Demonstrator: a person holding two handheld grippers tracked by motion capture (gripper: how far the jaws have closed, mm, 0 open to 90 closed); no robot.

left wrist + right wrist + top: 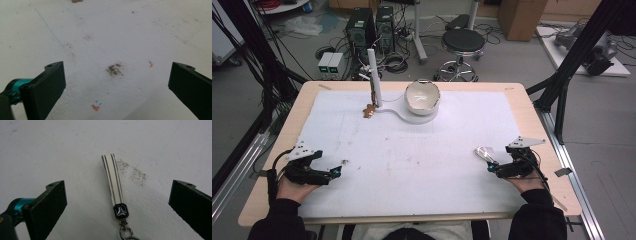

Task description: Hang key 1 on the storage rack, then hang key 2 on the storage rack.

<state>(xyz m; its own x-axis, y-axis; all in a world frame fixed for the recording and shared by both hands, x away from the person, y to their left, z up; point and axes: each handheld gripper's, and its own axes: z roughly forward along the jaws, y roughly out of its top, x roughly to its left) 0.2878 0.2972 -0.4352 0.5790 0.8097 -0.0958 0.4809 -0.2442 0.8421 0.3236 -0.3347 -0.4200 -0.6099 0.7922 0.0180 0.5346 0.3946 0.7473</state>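
Note:
A white key strap with silver stripes lies flat on the white mat. Its black emblem and metal ring sit at its near end, between my right gripper's wide-apart jaws. My right gripper stands open over the strap without touching it. From above, the strap lies just ahead of the right gripper at the table's right. My left gripper rests at the left, and its own view shows the left gripper open over a dark smudge on bare mat, holding nothing.
At the back middle a white bowl sits tilted on a white base. A white upright stick and a small brown object stand left of it. A tiny speck lies near the left gripper. The wooden table edge frames the mat.

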